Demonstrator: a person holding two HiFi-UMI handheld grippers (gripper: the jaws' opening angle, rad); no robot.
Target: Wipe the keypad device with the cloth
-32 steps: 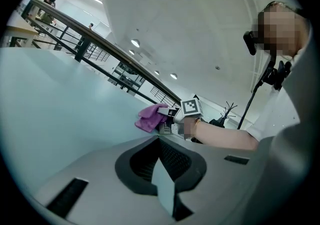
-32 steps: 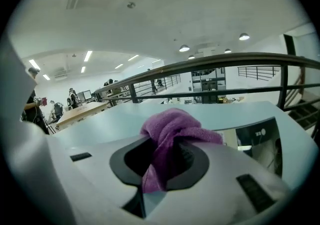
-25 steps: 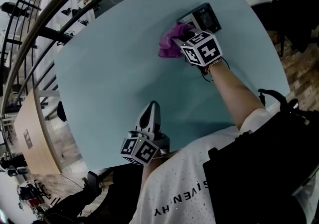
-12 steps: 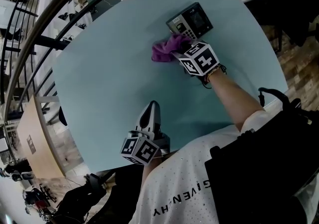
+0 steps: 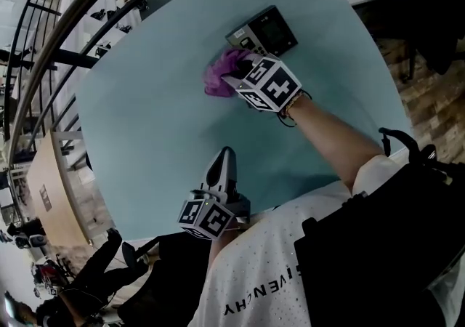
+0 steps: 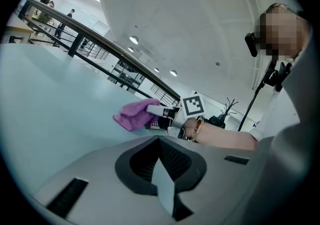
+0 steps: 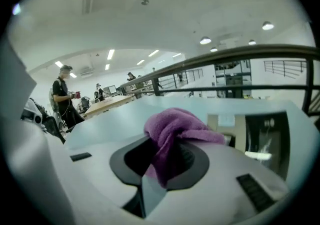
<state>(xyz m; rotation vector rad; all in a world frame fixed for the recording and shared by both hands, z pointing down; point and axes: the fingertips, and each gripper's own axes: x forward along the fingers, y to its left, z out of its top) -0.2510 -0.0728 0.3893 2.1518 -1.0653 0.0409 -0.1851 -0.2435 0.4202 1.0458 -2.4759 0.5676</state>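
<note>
The dark keypad device (image 5: 263,30) lies at the far side of the pale blue table (image 5: 160,122). A purple cloth (image 5: 220,73) is bunched at its near-left corner, touching the table. My right gripper (image 5: 237,75) is shut on that cloth. In the right gripper view the cloth (image 7: 174,125) hangs from between the jaws of the right gripper (image 7: 163,171), with the device (image 7: 260,134) just behind it to the right. My left gripper (image 5: 223,160) rests shut and empty near the table's front edge. The left gripper view shows the cloth (image 6: 134,114) and the device (image 6: 158,124) ahead.
A dark metal railing (image 5: 65,49) runs past the table's far left. A wooden table (image 5: 45,198) stands below on the left. People stand in the background of the right gripper view (image 7: 65,96). The person's torso (image 5: 290,275) is at the front edge.
My right gripper has dragged the cloth off the device's keypad, leftward and a little toward me. The left gripper has stayed where it was.
</note>
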